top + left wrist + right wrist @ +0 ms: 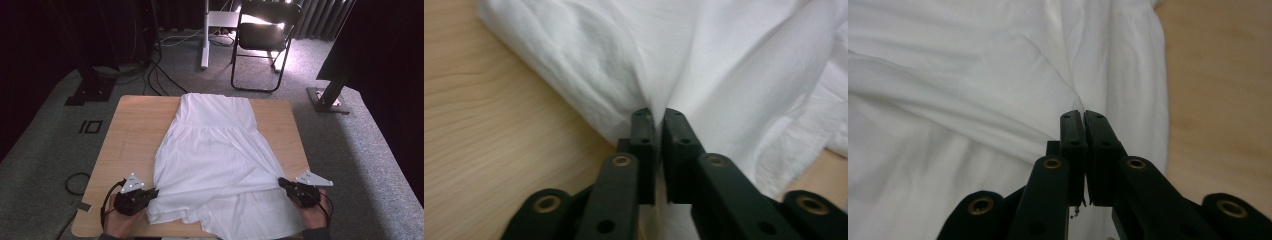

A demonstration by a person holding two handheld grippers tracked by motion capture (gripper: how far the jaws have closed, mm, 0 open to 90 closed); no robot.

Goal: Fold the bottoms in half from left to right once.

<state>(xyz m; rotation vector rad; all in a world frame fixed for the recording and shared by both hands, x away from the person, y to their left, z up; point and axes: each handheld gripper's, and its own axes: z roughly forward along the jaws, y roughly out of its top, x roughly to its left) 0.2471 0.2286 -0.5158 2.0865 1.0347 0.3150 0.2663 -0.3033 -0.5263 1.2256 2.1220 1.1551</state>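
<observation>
Item: white garment (212,160), apparently a dress or gathered skirt, lay spread lengthwise along the middle of the wooden worktop (130,130). Its narrow end reached the far edge; its wide hem end lay at the near edge, bunched and partly doubled over.

Left claw (154,192): near the near-left corner, jaws pressed together on a pinch of the garment's left side edge; in the left gripper view (657,116) cloth fanned out from between the tips.

Right claw (281,182): toward the near-right corner, jaws likewise closed on a fold of the right side edge, the cloth pulled to a point at the tips in the right gripper view (1082,116).

Risks, as judged:
- Each pinch looked shallow, taken at the very tips; a sharp or uneven pull could let thin cloth slip free on one side and skew the fold.
- Whether each claw held one layer or both could not be told; a single layer would drag the top away from the bottom.
- The loose hem hung at the near edge and could slide off the worktop or catch under the lifted part.

Hidden or unclear:
- The hem's lowest part was cut off by the bottom of the high view.
- The person's hands (117,222) were largely behind the grippers.
- Garment type, straps and seams remained uncertain.
</observation>
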